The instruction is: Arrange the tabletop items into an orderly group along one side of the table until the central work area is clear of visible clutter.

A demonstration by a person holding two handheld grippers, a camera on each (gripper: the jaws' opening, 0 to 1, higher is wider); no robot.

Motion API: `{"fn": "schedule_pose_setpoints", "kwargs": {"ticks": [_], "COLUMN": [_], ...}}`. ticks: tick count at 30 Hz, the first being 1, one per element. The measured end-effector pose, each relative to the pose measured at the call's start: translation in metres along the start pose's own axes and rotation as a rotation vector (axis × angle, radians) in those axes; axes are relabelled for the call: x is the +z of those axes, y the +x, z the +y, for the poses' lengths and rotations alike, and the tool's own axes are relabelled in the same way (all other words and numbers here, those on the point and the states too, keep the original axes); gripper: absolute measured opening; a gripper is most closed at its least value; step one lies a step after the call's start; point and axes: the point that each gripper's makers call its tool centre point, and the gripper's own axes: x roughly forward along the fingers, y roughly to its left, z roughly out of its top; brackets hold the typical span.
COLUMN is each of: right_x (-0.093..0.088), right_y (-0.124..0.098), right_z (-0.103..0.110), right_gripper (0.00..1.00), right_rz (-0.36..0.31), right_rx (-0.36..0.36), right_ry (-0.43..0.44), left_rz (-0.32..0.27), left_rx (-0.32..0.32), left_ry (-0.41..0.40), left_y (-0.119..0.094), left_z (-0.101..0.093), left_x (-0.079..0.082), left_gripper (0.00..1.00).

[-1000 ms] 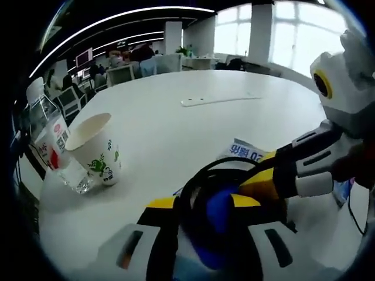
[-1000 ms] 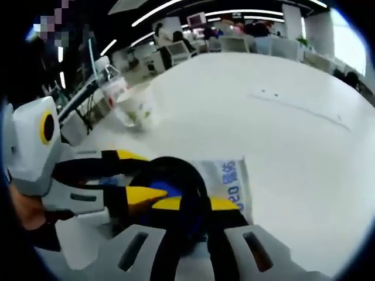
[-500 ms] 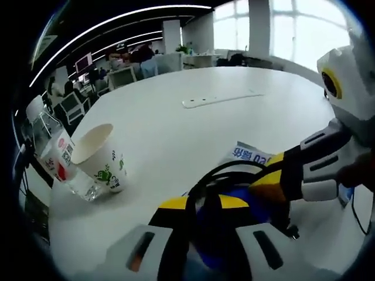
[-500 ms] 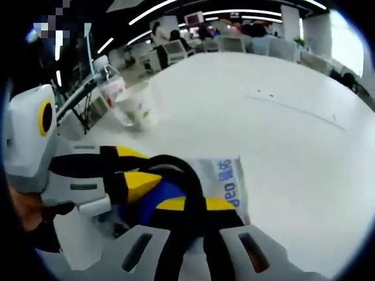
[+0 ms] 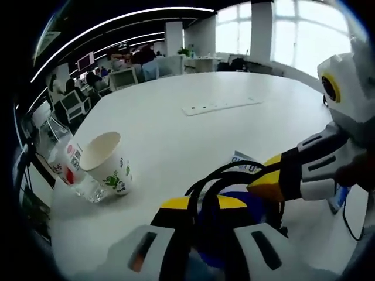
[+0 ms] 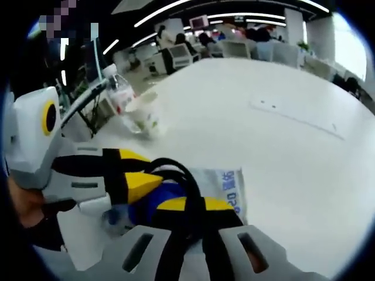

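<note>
Both grippers are meeting over a looped black cable and a blue object on the white table.

In the left gripper view, the left gripper (image 5: 202, 225) is pinching the black cable (image 5: 220, 175) at 6 o'clock; the right gripper (image 5: 263, 184) is reaching in from 3 o'clock. A paper cup (image 5: 108, 164) is leaning against a plastic bottle (image 5: 69, 170) at 9 o'clock on the table (image 5: 193, 129).

In the right gripper view, the right gripper (image 6: 187, 219) is clamping the black cable (image 6: 181, 175) at 6 o'clock over a blue object (image 6: 153, 202); the left gripper (image 6: 137, 181) is entering from 9 o'clock, its grip unclear. A printed packet (image 6: 225, 186) is lying just beside them; the paper cup (image 6: 145, 117) and plastic bottle (image 6: 119, 93) are standing at 11 o'clock.
</note>
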Motion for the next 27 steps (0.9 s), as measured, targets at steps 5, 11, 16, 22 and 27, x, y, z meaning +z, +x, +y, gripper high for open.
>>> {"fn": "schedule_pose_setpoints", "kwargs": {"ticks": [5,11,16,22,27], "right_x": [0.005,0.01,0.009,0.006,-0.001], "right_y": [-0.007,-0.017,-0.024,-0.032,-0.039], "right_z": [0.0,0.005,0.009,0.016,0.021], "right_gripper": [0.04,0.04,0.04,0.04,0.04], "right_rz": [-0.017,-0.029,-0.03,-0.044,-0.042], "right_rx": [0.013,0.027,0.033,0.042,0.042], "right_ry": [-0.007,-0.015,-0.029,-0.027,-0.022], "left_rz": [-0.026,-0.042,-0.048,-0.055,-0.048], "left_rx": [-0.011,0.001,-0.007,0.005,0.001], "left_ry": [-0.018,-0.004,-0.008,0.0,0.002], "left_y": [-0.008,-0.016,-0.024,-0.036,-0.043], "left_z": [-0.001,-0.004,-0.007,-0.01,-0.014], "left_x": [0.009,0.013,0.013,0.013,0.007], "left_gripper": [0.12,0.12,0.12,0.12,0.11]}}
